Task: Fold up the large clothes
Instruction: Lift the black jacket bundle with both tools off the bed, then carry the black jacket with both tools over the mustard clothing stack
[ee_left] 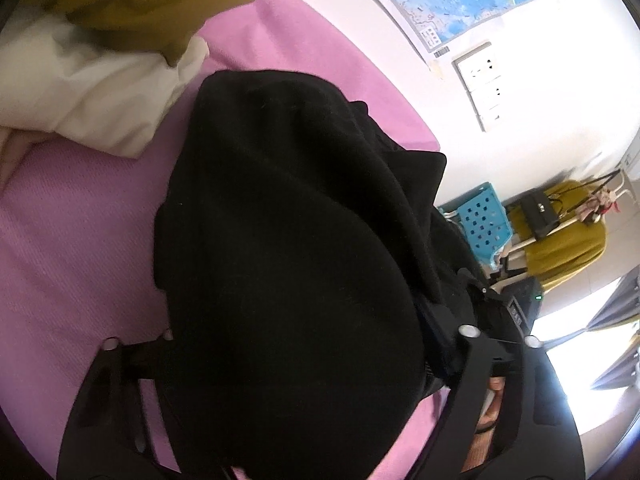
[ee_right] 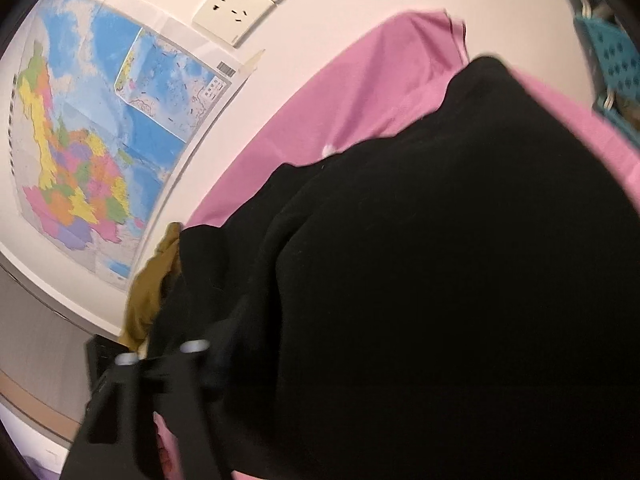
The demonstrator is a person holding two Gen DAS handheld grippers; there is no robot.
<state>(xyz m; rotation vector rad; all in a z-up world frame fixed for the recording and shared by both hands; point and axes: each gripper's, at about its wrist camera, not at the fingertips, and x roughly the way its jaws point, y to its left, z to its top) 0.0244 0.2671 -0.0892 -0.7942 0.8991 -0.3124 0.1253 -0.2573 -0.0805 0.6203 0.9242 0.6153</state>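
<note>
L wrist cam sat very close over the black garment (ee_left: 288,264), facing across the pink sheet (ee_left: 76,220) to the wall. R wrist cam, equally close, tilted toward the map (ee_right: 92,136); both shared garment, sheet, map, sockets (ee_right: 240,8).

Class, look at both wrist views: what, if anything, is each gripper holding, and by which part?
A black garment drapes over both grippers and hides the fingertips. Each probably holds it, but the held part and the jaw state cannot be told. It hangs above the pink bed sheet.

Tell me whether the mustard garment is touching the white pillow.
Touching. The left wrist view shows the mustard garment lying on the white pillow, its lower edge overlapping the pillow's top with no gap.
</note>
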